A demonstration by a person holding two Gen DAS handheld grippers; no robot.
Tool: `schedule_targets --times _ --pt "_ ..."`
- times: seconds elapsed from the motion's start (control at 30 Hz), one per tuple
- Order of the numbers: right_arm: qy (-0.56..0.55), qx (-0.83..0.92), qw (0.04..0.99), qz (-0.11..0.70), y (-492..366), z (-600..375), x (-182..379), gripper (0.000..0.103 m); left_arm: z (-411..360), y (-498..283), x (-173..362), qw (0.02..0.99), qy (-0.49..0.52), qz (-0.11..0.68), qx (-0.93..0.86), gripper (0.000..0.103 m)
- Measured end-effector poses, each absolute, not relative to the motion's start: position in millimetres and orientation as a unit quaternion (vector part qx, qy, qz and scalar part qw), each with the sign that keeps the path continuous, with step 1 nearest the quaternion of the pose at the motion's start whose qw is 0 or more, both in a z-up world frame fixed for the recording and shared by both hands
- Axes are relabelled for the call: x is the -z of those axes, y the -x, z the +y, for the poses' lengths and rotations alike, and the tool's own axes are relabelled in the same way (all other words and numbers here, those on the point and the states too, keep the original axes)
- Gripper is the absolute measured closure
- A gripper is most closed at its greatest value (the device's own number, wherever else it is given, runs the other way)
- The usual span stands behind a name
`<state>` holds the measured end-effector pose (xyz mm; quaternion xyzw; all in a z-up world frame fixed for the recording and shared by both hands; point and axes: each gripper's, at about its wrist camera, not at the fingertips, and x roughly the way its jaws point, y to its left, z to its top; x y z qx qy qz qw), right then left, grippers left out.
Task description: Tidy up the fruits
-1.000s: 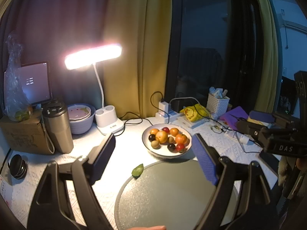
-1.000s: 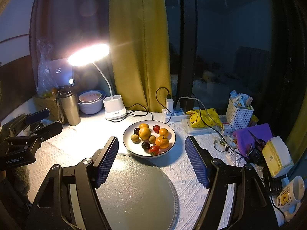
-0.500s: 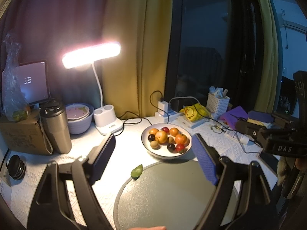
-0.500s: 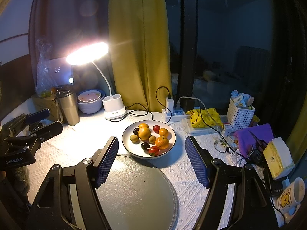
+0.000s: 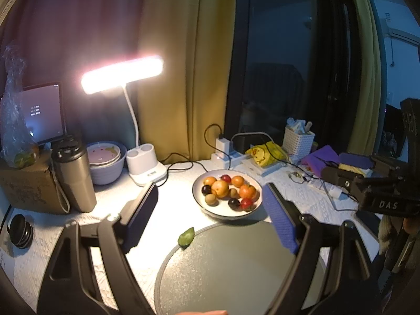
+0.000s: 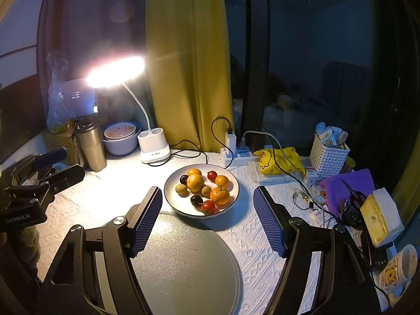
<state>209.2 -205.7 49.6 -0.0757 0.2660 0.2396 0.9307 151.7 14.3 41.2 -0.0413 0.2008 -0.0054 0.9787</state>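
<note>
Your left tongs (image 5: 210, 215) stand wide open with nothing between the pads, and your right tongs (image 6: 207, 218) are open and empty too. Both hang above the near part of the white-clothed worktop (image 6: 105, 197), over a round grey tray (image 6: 189, 267). The fruits (image 6: 203, 189), oranges, dark plums, red and brownish ones, lie together in a white bowl (image 6: 233, 183) just beyond the tray's far rim. A small green piece (image 5: 186, 236) sits at the tray's left edge. A lit desk lamp (image 5: 122, 74) stands far left.
</note>
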Motion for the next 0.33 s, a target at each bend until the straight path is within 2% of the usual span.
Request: schedule_targets --times 0.33 --pt "0.075 -0.238 0.928 0.275 -221.4 -206.7 -40.9 0.028 18.8 -166.2 -28.2 0.974 0.043 0.224 0.005 0.021"
